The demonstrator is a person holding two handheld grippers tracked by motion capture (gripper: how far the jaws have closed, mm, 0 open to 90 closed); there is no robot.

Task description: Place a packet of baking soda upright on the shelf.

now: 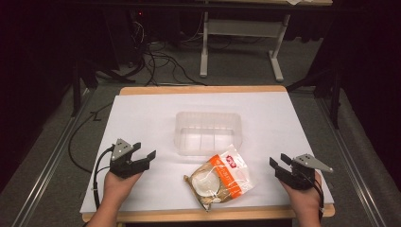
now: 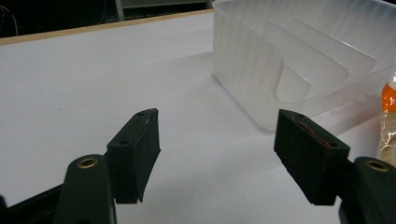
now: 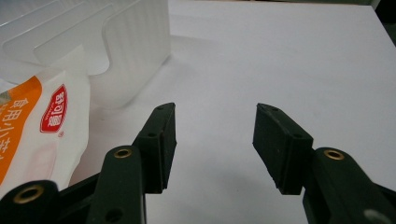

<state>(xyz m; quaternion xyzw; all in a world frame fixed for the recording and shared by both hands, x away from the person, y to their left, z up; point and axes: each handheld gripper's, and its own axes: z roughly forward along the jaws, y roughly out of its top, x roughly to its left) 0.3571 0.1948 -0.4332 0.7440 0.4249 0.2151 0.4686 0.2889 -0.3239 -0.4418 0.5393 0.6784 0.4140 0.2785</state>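
Note:
An orange and white food packet [image 1: 221,178] lies flat near the table's front edge, just in front of a clear plastic bin [image 1: 209,132]. My left gripper [image 1: 144,152] rests on the white sheet to the left of the packet, open, with nothing between its jaws. At the front right my right gripper [image 1: 279,161] is open too and holds nothing. In the left gripper view the gripper [image 2: 217,135] faces the bin [image 2: 261,60], and the packet's edge [image 2: 388,116] peeks in at the right. From the right gripper [image 3: 215,123] the packet [image 3: 42,126] lies at the left, in front of the bin [image 3: 112,51].
A white sheet [image 1: 142,113] covers the wooden table [image 1: 203,89]. Beyond the table stand a white desk frame [image 1: 241,33] and black cables [image 1: 156,61] on the grey floor. Dark stands flank the table at both sides.

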